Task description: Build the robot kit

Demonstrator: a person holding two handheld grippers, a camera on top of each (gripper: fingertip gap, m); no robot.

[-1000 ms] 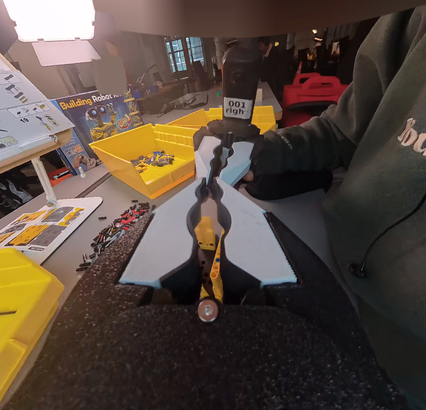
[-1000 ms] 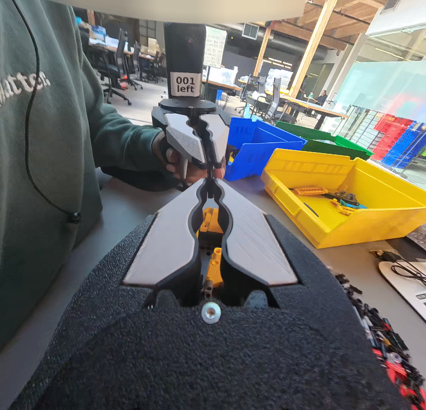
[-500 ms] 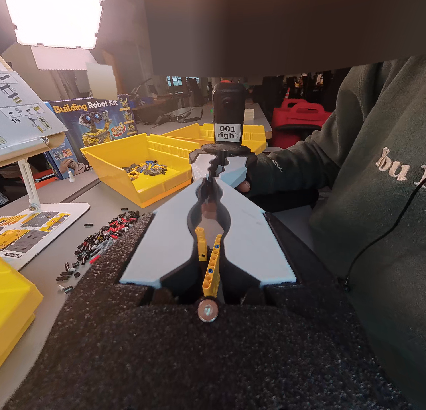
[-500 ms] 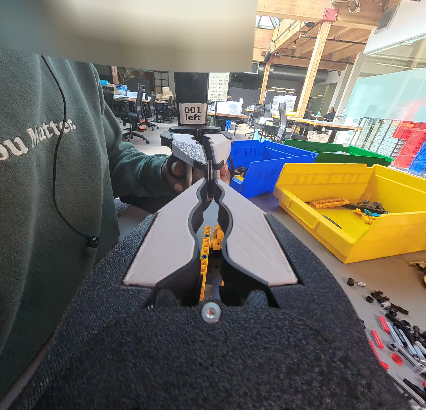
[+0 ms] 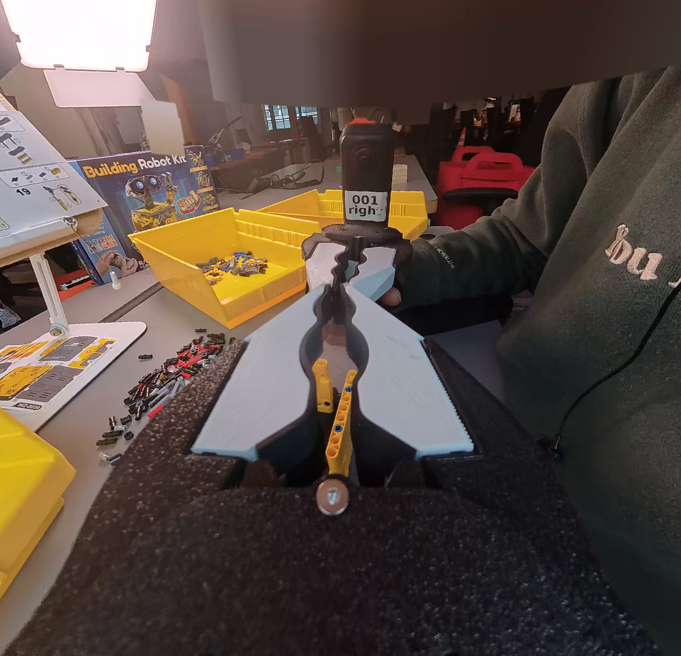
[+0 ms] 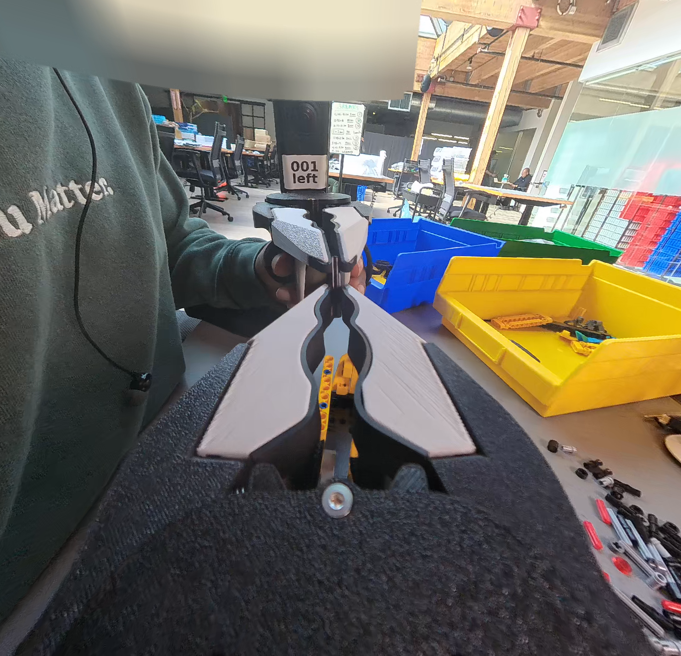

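Note:
My two grippers meet tip to tip above a grey table (image 5: 177, 317). My left gripper (image 5: 337, 288) has its jaws together, and so has my right gripper (image 6: 334, 299). A thin black pin (image 6: 334, 284) runs between the two sets of tips, and both seem to pinch it. The right gripper (image 5: 344, 273) faces me in the left wrist view, and the left gripper (image 6: 333, 266) faces me in the right wrist view, each in a person's hand. A yellow holed beam assembly (image 5: 341, 424) shows through the gap under the fingers, also in the right wrist view (image 6: 325, 391). What bears it is hidden.
A yellow bin (image 5: 177, 266) with small parts, a second yellow bin (image 5: 405, 207), a kit box (image 5: 147, 188), an instruction stand (image 5: 33, 188) and a parts pile (image 5: 166, 376) lie left. Yellow (image 6: 552, 380), blue (image 6: 423, 266) and green (image 6: 552, 244) bins and loose parts (image 6: 641, 527) lie right. Both grippers' tips are close together, under 4 cm apart.
Both grippers stayed tip to tip and shut while they lifted and tilted. The yellow assembly under the fingers turned from broadside to edge-on.

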